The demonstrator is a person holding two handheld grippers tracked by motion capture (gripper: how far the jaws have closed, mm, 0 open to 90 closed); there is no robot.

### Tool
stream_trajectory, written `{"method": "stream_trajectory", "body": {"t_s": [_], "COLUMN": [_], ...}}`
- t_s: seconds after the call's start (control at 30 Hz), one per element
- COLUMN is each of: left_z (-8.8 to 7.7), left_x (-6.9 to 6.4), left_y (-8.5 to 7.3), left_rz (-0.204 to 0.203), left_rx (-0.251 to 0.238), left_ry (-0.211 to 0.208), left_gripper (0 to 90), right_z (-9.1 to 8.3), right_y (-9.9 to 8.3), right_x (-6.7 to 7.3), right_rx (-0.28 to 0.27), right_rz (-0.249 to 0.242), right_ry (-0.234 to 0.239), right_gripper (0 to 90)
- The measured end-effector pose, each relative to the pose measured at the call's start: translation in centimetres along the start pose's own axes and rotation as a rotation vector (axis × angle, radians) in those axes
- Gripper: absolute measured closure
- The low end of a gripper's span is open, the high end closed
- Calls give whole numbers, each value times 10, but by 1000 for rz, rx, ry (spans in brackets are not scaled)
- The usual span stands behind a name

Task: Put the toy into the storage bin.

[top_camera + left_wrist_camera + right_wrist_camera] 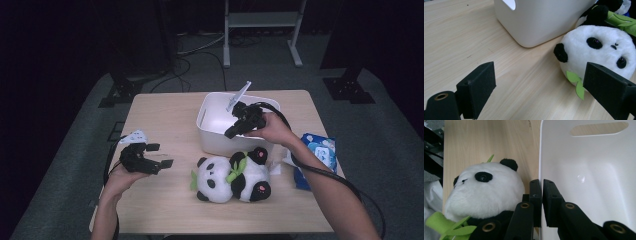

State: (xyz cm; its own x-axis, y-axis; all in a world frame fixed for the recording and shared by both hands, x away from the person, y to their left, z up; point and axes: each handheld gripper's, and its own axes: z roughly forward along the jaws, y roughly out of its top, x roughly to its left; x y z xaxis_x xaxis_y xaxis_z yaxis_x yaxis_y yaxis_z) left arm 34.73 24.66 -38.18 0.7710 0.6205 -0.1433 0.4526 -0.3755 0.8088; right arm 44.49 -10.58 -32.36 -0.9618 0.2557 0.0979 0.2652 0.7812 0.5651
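the white bin's (584, 170) near wall is clamped by the right gripper (542, 195); the left gripper's (536, 87) jaws are held apart near the panda plush (599, 50).

Looks like a lab: dark room, grey carpet (75, 150), black tripod bases (117, 92), loose cables (200, 50), metal frame (262, 30).

The bin (215, 131) is plain white all over, no markings. The plush panda (232, 177) is white with black ears, eye patches and limbs, plus a little pink on the paws, and it's got bright green leaves (237, 168) stuck on. The table (165, 125) is pale wood with a fine grain pattern. Both grippers, left gripper (161, 155) and right gripper (231, 133), are black, with brass-coloured rivets. There's a blue and white packet (317, 152) at the edge, and the floor (390, 145) is grey.
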Motion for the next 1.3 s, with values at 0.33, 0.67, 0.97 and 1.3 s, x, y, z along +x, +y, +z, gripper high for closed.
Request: {"method": "stream_trajectory", "body": {"t_s": [0.33, 0.67, 0.97, 1.3], "left_z": [1, 5, 8, 12], "left_x": [0, 0, 0, -1], "left_y": [-1, -2, -3, -4], "left_rz": [-4, -10, -11, -16], "left_rx": [0, 2, 7, 19], "left_ry": [-3, -10, -11, -14], "left_gripper": [97, 97, 97, 97], "right_z": [-1, -21, -40, -48], "right_y": [-5, -11, -18, -31], "right_x": [3, 6, 16, 36], "right_rx": [-15, -57, -90, -115], "right_rz": [17, 45, 49, 13], "right_ry": [7, -4, -23, 0], "right_gripper": [840, 804, 766, 739]}}
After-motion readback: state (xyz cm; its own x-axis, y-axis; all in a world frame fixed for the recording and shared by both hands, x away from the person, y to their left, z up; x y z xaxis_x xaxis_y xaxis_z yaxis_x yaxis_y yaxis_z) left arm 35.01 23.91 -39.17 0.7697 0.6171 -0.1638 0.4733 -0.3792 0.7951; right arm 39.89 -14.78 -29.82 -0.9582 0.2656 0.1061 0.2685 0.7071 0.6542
